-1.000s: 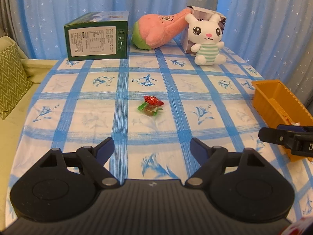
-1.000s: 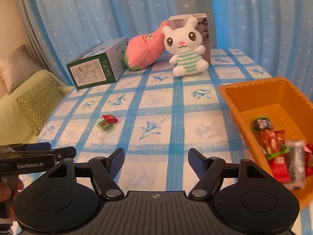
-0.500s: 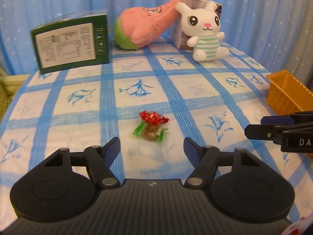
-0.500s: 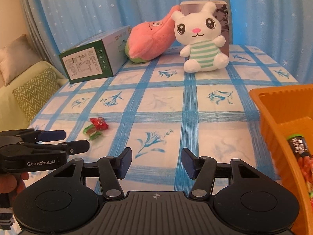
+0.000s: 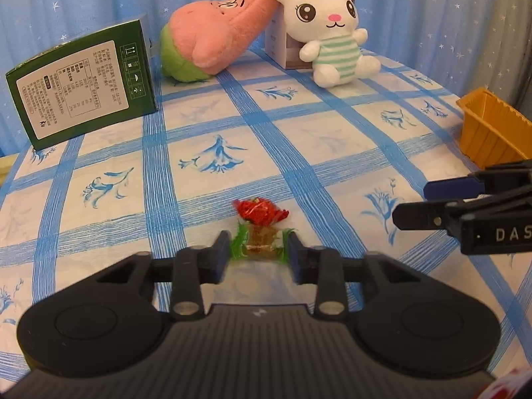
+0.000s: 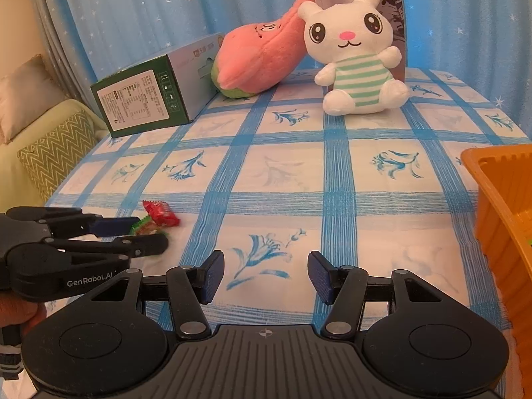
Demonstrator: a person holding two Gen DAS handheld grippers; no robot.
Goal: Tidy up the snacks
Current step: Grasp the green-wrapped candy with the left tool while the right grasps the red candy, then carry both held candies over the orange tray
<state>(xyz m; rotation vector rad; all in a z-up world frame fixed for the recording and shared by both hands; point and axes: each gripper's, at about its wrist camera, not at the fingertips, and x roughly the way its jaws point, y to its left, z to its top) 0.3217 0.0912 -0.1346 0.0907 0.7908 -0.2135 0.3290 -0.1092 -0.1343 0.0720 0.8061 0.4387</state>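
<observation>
Candy is seen lying on the tablecloth, set directly between the left gripper fingers, which are narrowed around it but not visibly pinching. Right gripper is held spread, empty, farther off; bin is at right.

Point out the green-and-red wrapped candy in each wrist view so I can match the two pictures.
Left wrist view: the wrapped candy lies low in the centre, between the left tongs, which stand close on both sides of it.
Right wrist view: the same candy lies at lower left, at the tips of the left tongs.
Shared landmark: the white rabbit plush at the table's far end.
</observation>
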